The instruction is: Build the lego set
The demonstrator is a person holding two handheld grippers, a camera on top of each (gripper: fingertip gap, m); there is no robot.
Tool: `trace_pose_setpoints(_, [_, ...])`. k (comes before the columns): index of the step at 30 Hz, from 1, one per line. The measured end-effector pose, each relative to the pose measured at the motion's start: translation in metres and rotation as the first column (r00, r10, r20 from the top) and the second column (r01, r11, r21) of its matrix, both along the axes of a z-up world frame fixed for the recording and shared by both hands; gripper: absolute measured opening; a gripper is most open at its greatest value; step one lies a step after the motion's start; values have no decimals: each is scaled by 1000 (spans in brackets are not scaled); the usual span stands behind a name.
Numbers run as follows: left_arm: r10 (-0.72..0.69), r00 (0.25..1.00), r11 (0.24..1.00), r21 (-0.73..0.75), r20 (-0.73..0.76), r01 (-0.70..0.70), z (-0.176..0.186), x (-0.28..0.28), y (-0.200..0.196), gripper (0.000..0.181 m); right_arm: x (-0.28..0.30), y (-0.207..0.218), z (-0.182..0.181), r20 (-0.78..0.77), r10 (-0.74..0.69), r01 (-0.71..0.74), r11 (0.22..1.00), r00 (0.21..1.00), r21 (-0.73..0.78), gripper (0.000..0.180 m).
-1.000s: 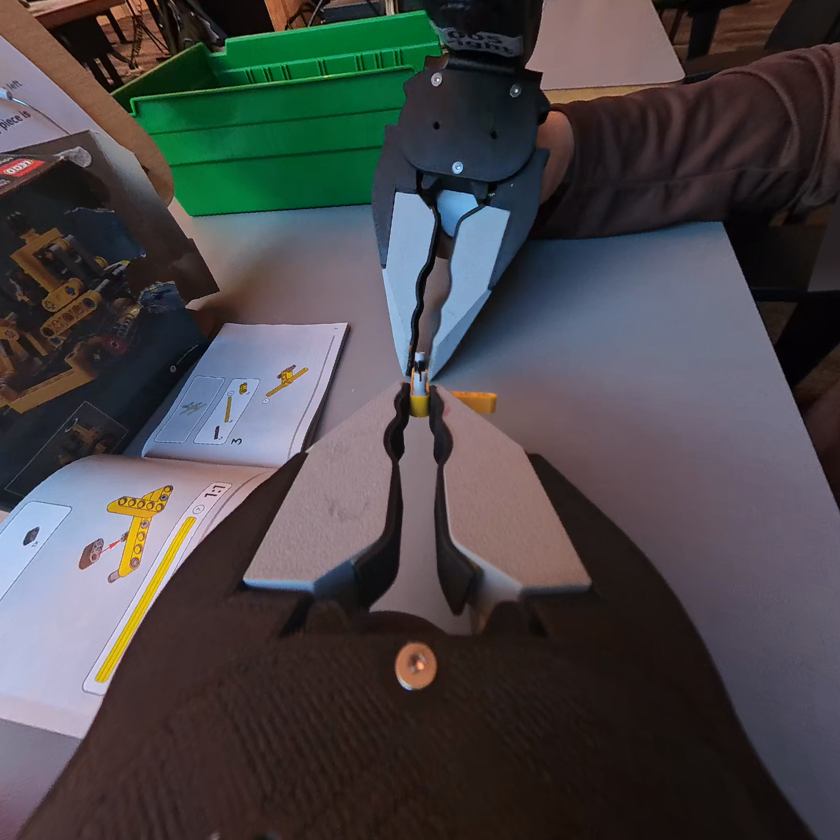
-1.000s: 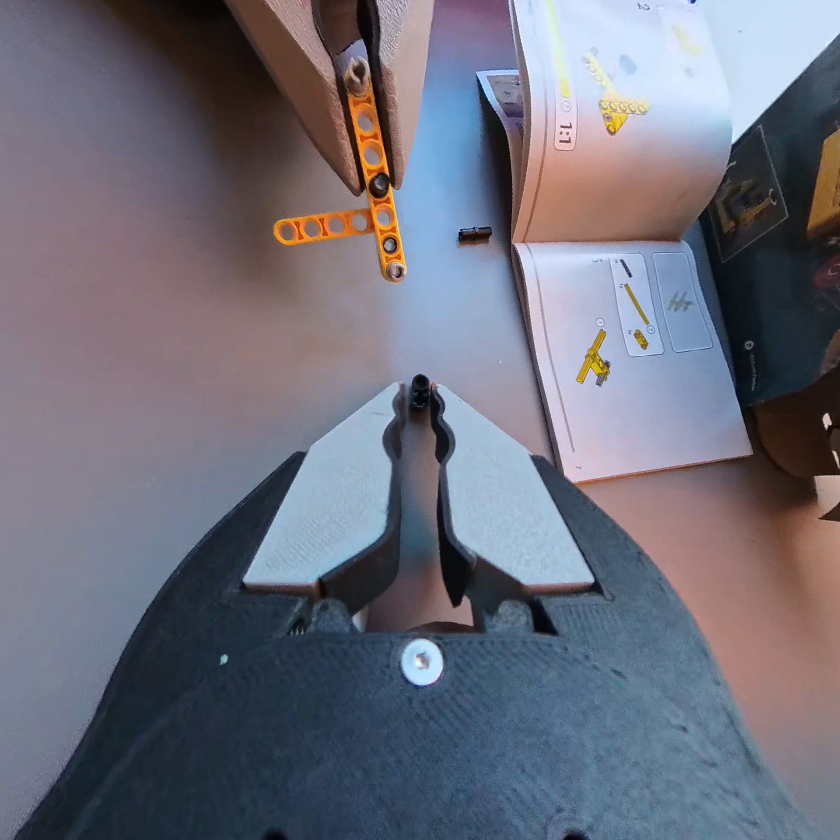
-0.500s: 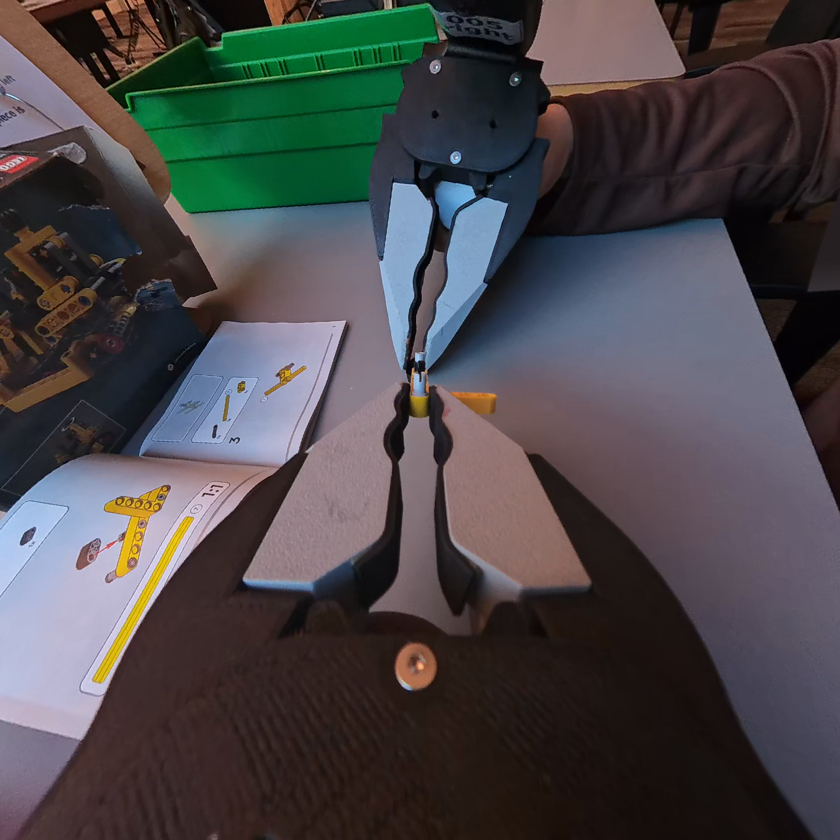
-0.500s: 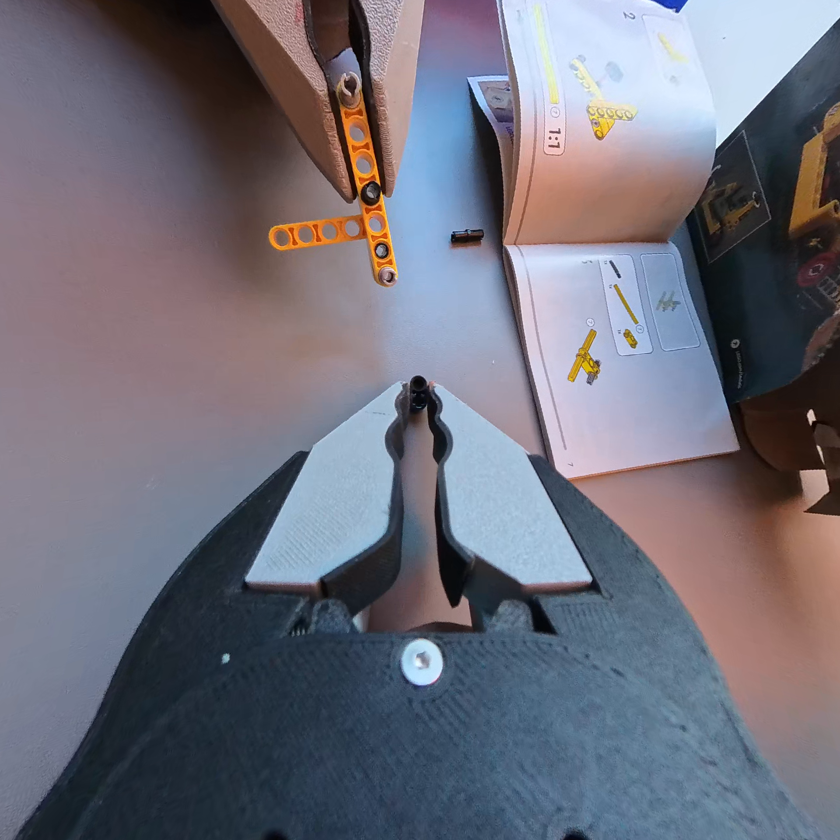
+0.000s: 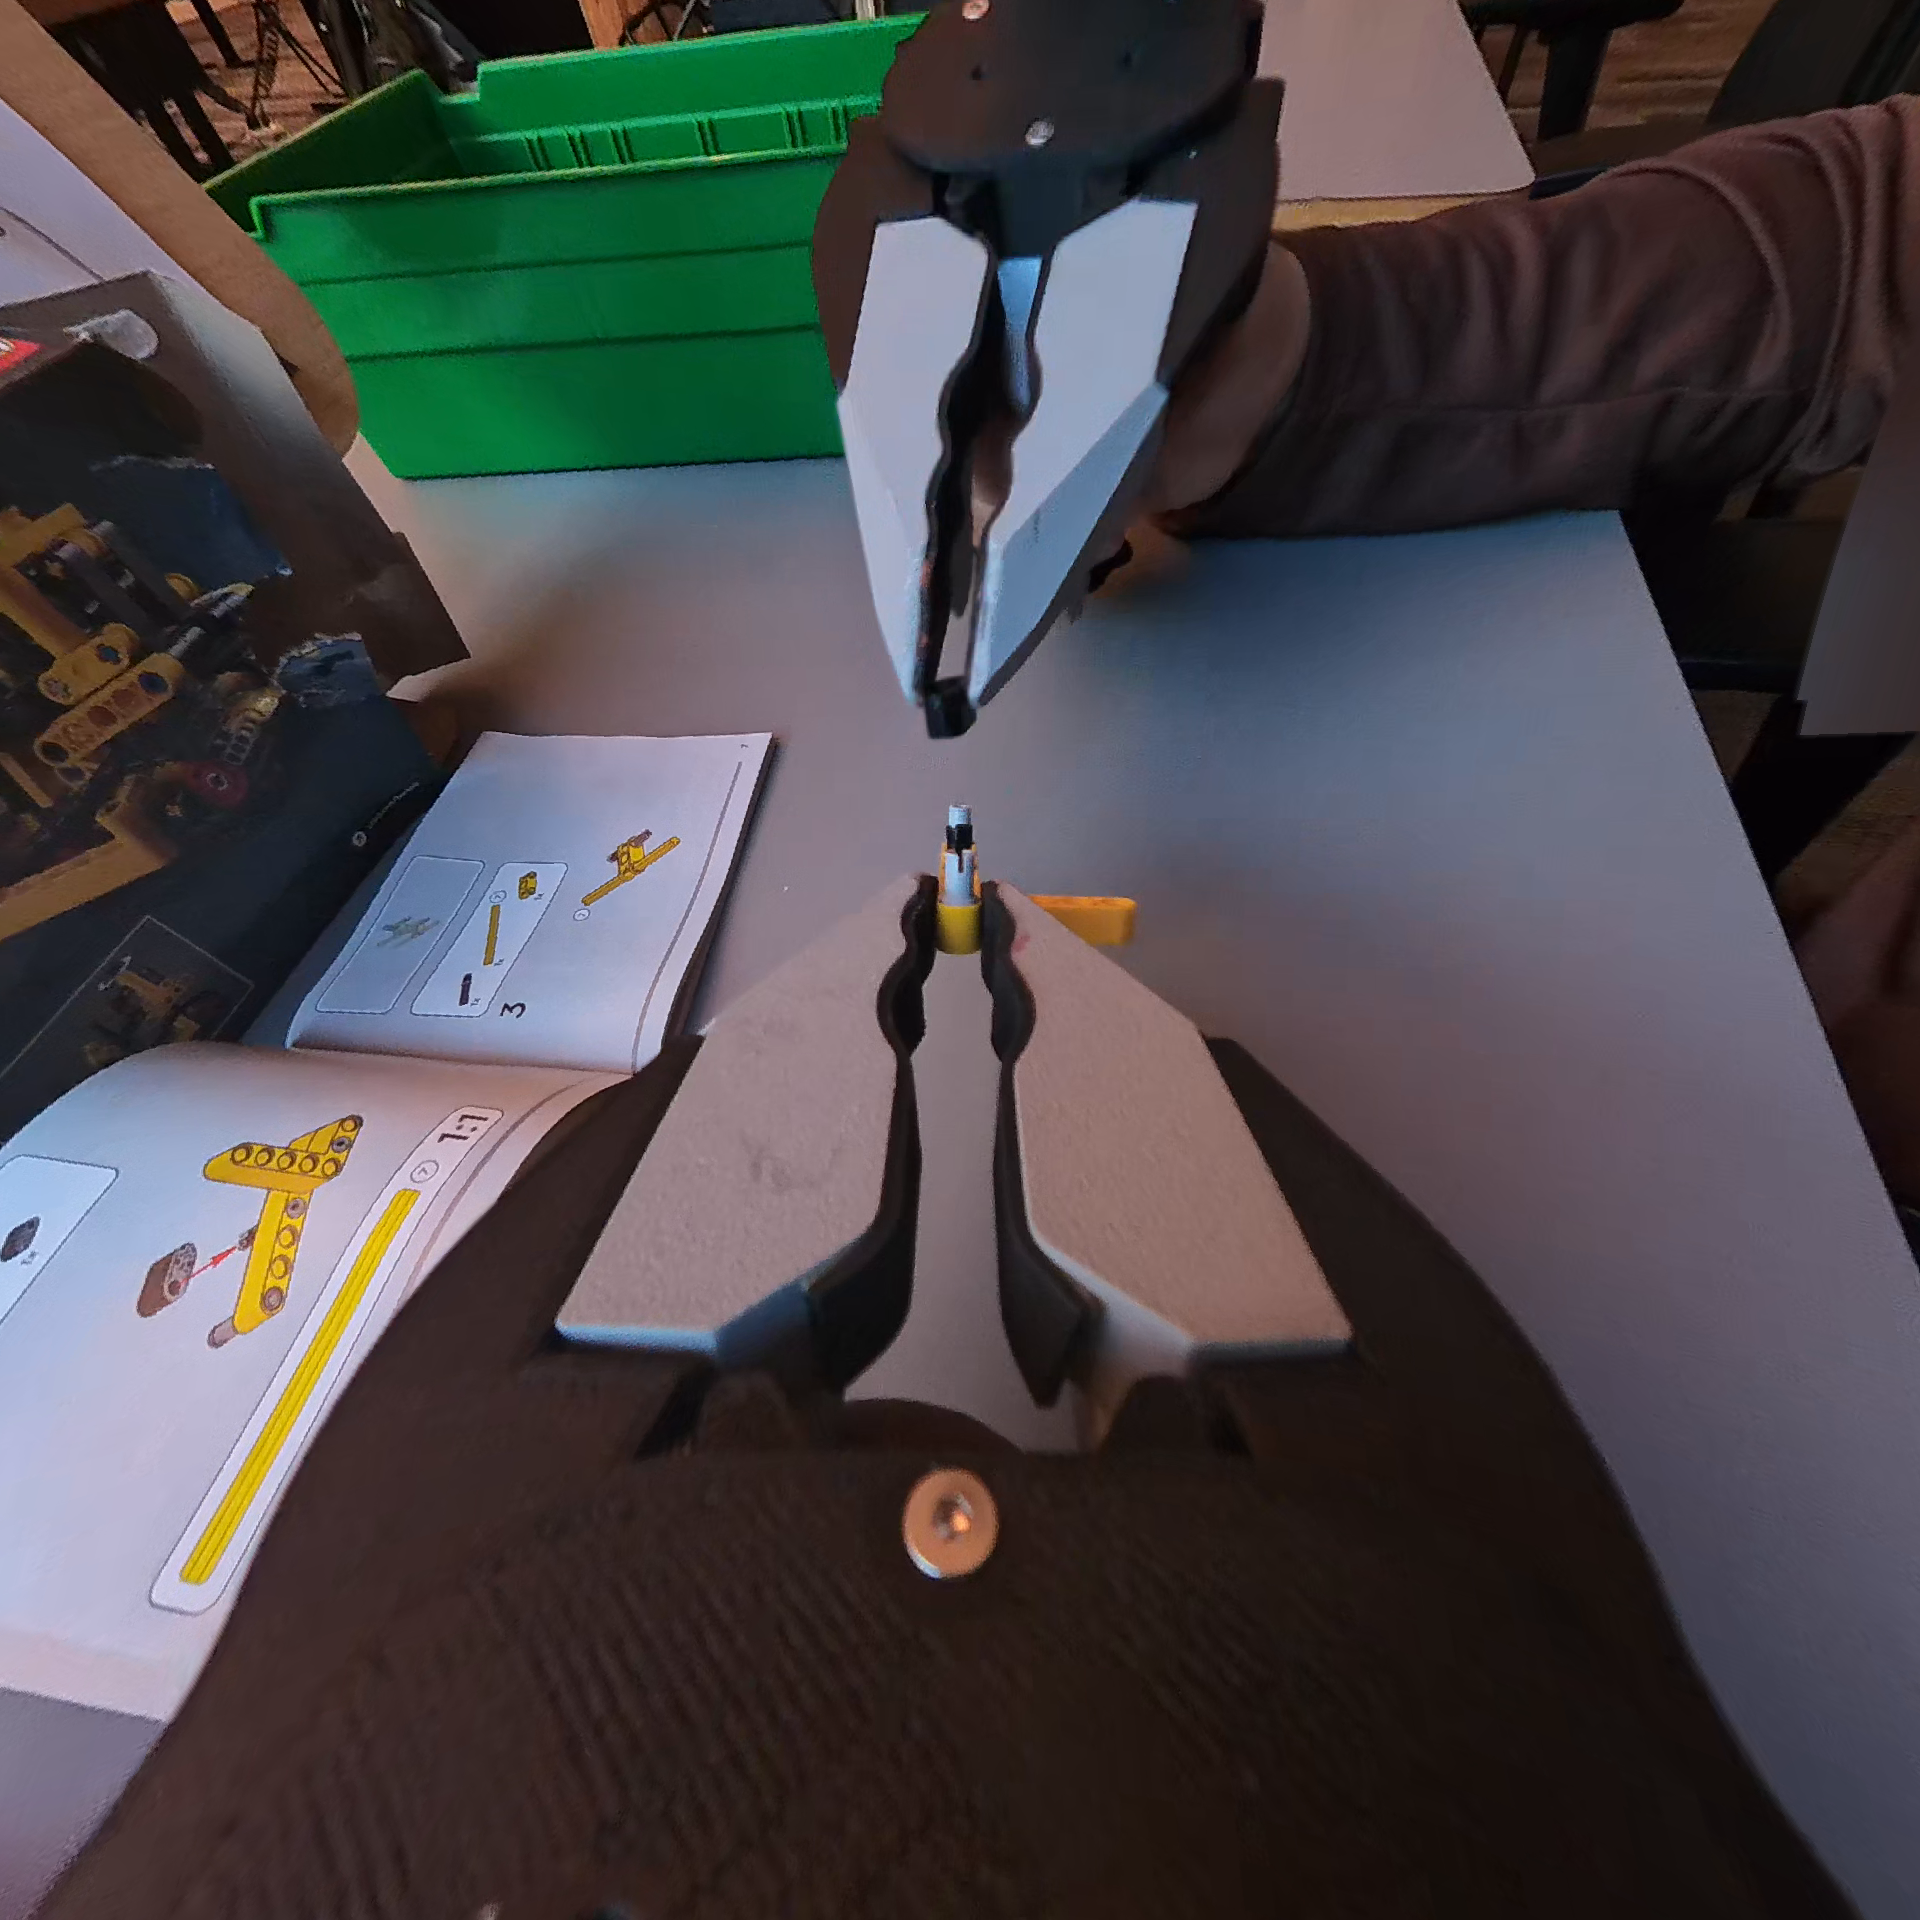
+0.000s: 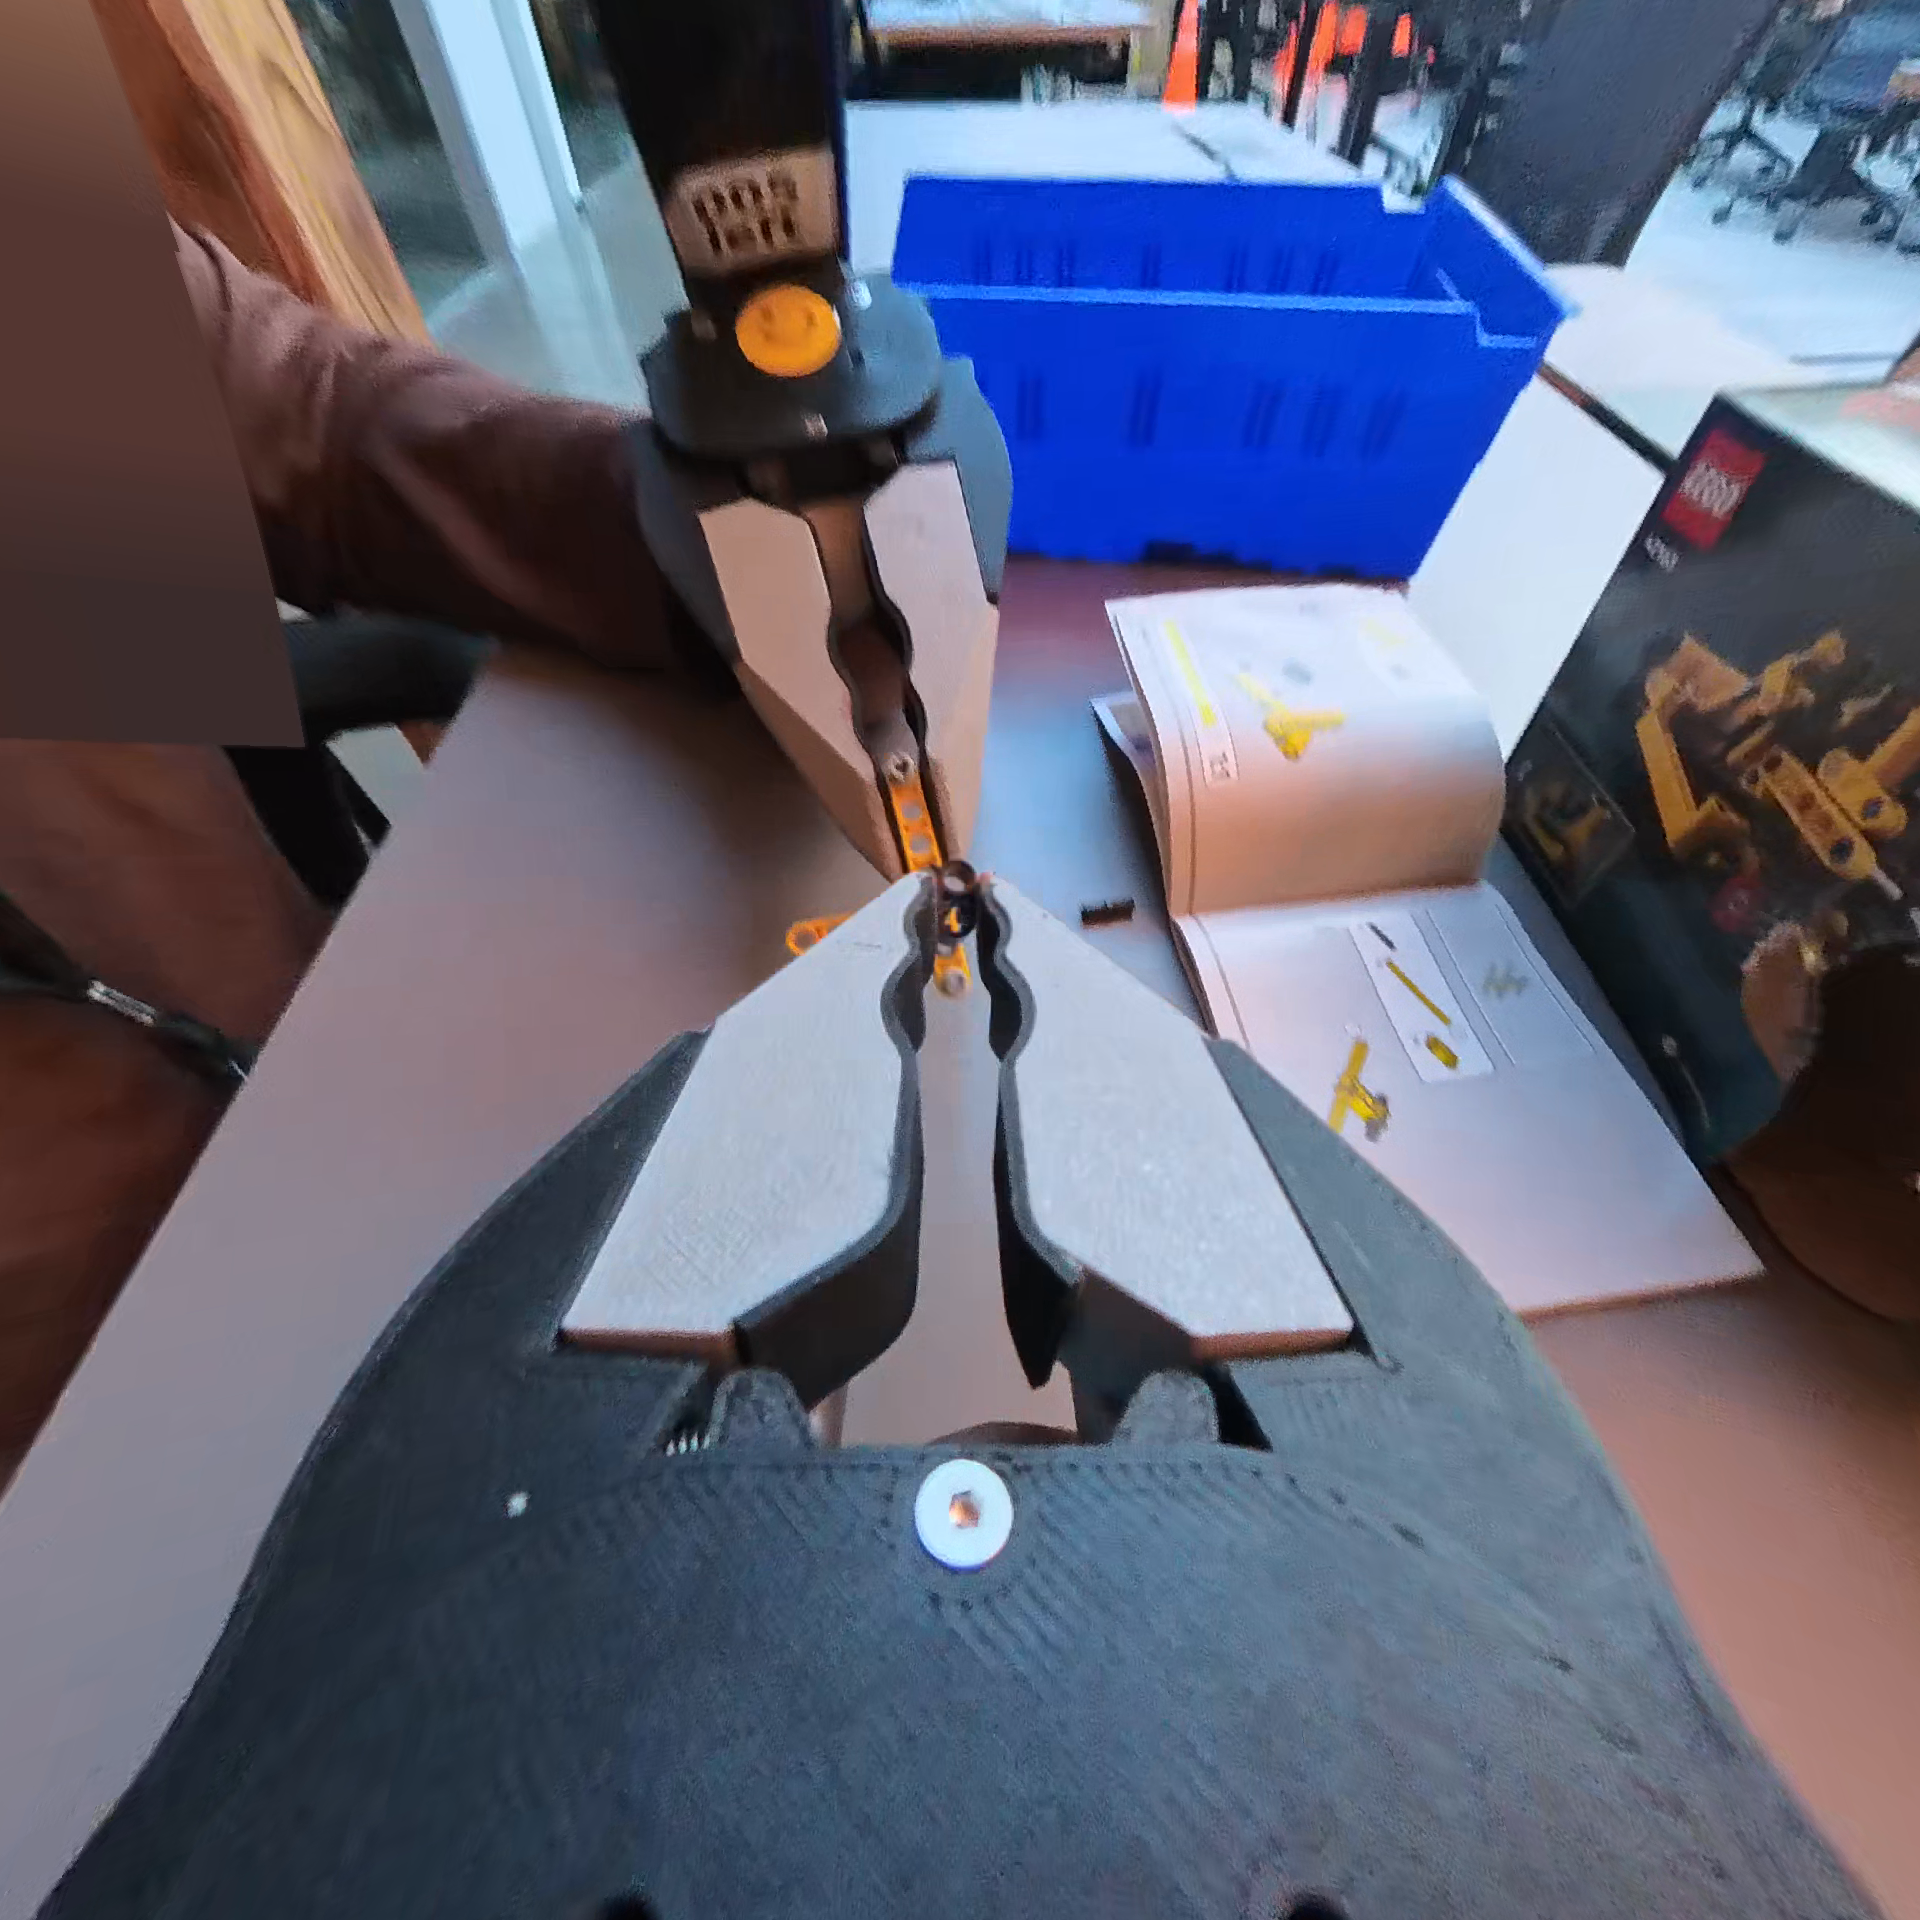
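My left gripper (image 5: 956, 896) is shut on a yellow holed beam (image 5: 956, 920), seen end-on with grey and black pins sticking out of it. My right gripper (image 6: 958, 891) is shut on a small black connector (image 6: 958, 881). In the left wrist view the right gripper (image 5: 943, 709) hangs tip-down above and beyond the beam, with a small gap between them. In the right wrist view the left gripper (image 6: 920, 842) holds the beam (image 6: 912, 821) just behind the connector. A second yellow beam (image 6: 816, 930) lies on the grey table (image 5: 1403, 935).
A loose black pin (image 6: 1107, 912) lies beside the open instruction booklet (image 6: 1351, 831). The set's dark box (image 6: 1766, 779) stands behind the booklet. A blue bin (image 6: 1195, 364) and a green bin (image 5: 582, 281) stand at opposite table edges. A person's sleeved arms hold both grippers. The grippers are tip to tip, or close to it.
My right gripper has lifted and tilted from pointing straight down at the table to a flatter angle. Its tip has drawn up and away from the beam. The left gripper has barely moved.
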State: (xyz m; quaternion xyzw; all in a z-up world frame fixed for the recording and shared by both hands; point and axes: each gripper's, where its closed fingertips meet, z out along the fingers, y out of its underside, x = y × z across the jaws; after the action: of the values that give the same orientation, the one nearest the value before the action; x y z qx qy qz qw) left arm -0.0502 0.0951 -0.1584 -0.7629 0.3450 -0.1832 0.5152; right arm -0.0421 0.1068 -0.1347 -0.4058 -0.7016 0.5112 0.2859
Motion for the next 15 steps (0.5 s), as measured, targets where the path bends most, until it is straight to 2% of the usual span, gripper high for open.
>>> trace_pose_setpoints(15, [-15,995,1000,-25,94,18,7,5,-2,5,-7,-12,-2,-37,2,-1,1000,999,26,4])
